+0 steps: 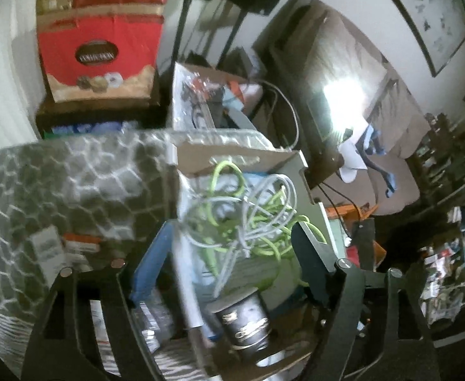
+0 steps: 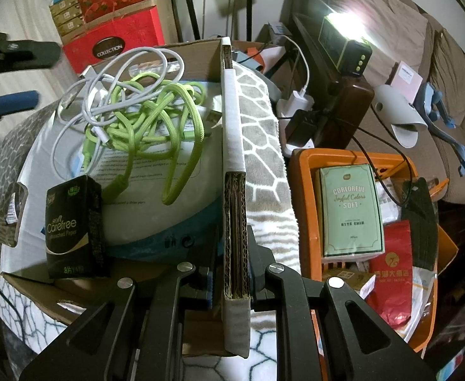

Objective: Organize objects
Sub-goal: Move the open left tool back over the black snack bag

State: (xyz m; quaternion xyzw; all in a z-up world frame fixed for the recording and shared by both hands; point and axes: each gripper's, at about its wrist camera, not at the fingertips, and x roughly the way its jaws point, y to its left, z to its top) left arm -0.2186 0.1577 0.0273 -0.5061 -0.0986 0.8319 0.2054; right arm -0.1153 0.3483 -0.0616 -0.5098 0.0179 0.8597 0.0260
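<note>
1. Right gripper (image 2: 236,281): clenched on the taped edge of the brown corrugated cardboard box (image 2: 235,146).
2. Left gripper (image 1: 229,270): released, jaws spread wide above the box, nothing between its pads.
3. Black tissue packet (image 2: 74,227): standing inside the box, beside the tangled green and white cables (image 2: 137,111).
4. Orange plastic basket (image 2: 302,197): just right of the box.
</note>
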